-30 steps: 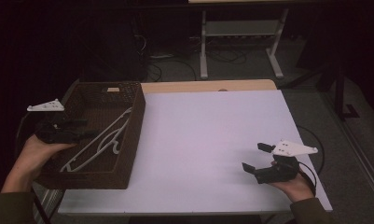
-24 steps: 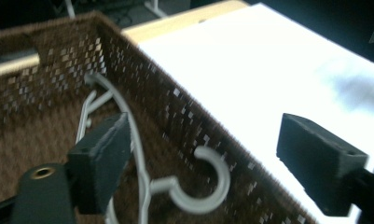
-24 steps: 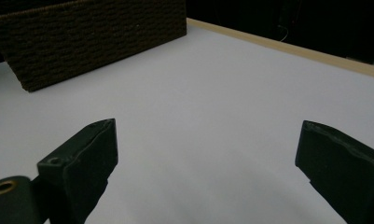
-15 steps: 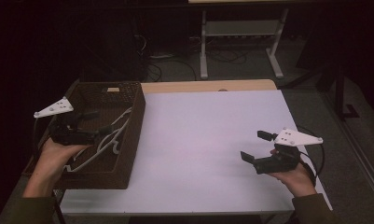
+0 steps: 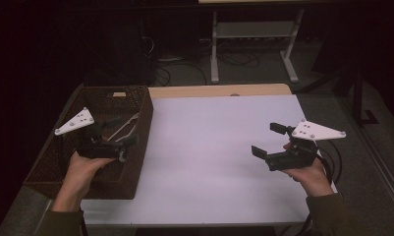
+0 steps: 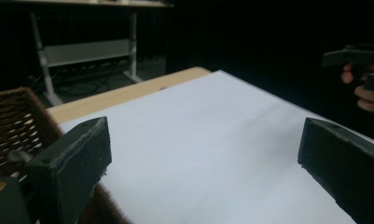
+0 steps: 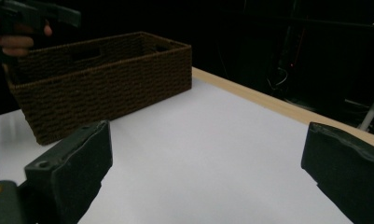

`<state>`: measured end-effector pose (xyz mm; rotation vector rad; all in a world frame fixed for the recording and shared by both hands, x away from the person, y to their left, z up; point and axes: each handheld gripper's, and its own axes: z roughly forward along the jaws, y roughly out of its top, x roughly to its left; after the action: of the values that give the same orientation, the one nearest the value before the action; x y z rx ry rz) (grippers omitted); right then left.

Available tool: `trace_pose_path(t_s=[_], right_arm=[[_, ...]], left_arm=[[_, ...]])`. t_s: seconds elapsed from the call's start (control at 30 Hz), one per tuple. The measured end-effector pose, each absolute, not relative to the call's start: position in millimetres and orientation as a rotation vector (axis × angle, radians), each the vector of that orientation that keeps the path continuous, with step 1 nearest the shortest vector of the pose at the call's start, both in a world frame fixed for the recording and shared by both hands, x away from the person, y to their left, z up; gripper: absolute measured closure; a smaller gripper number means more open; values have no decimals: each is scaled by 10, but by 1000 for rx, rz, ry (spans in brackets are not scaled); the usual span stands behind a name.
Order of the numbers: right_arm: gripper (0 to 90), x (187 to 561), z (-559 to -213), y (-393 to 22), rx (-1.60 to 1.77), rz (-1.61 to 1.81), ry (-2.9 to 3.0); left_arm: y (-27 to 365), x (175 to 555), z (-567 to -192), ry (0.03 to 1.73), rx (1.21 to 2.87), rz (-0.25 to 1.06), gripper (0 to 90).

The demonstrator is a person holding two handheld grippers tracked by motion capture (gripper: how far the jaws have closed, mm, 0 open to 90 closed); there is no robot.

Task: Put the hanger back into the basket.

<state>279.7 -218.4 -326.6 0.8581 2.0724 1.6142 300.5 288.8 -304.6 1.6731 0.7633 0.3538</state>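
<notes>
A dark brown woven basket (image 5: 135,147), rectangular with cut-out handles, sits at the left edge of the white table (image 5: 209,147), its long side running near to far. Inside it lie white hangers (image 5: 128,125), partly hidden.

Left gripper (image 5: 120,132) lifted from low inside the basket (image 5: 140,123) to its right rim, jaws apart. Right gripper (image 5: 268,141) risen slightly near table's right edge.
</notes>
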Motion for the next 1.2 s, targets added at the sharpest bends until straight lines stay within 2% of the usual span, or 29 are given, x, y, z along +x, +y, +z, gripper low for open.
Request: trace_pose_path(t_s=[0.53,1.2], right_arm=[[15,2840,-3095,-2272,866,1692,1967],[15,2847,-3080,-2270,856,1697,1944]], left_arm=[[2590,2990,-3251,717,1656,380,25],[2591,2983,-3297,709,1653,386,25]])
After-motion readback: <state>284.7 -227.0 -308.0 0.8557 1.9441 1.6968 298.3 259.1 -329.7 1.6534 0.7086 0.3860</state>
